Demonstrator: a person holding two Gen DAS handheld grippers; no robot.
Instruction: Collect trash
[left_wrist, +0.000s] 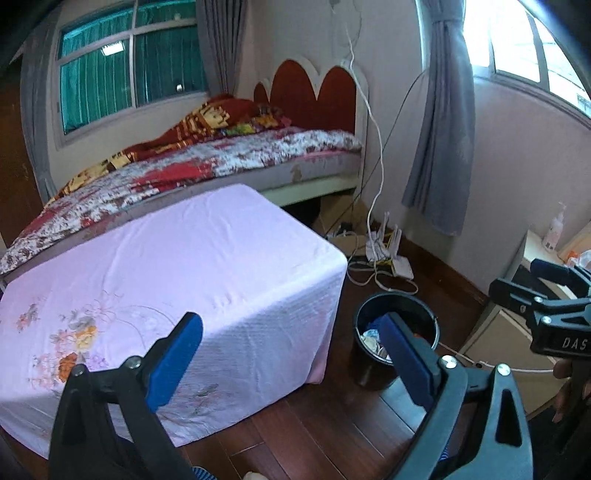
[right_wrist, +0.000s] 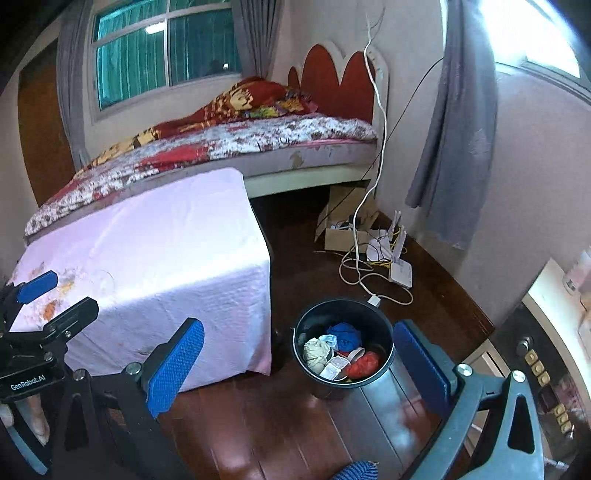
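1. Two claws hang above the dark wooden floor (right_wrist: 280, 435), both empty: the left claw (left_wrist: 295, 362) gapes wide, and the right claw (right_wrist: 299, 369) is spread just as far.
2. Round black bucket (right_wrist: 384, 332) stands upright beside the pink-clothed table (right_wrist: 166, 251).
3. Inside it lies crumpled trash (right_wrist: 341, 352): beige wad, blue lump, red piece, white wrappers.

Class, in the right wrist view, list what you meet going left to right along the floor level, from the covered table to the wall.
Pink-covered table → black bucket → white router → grey curtain.
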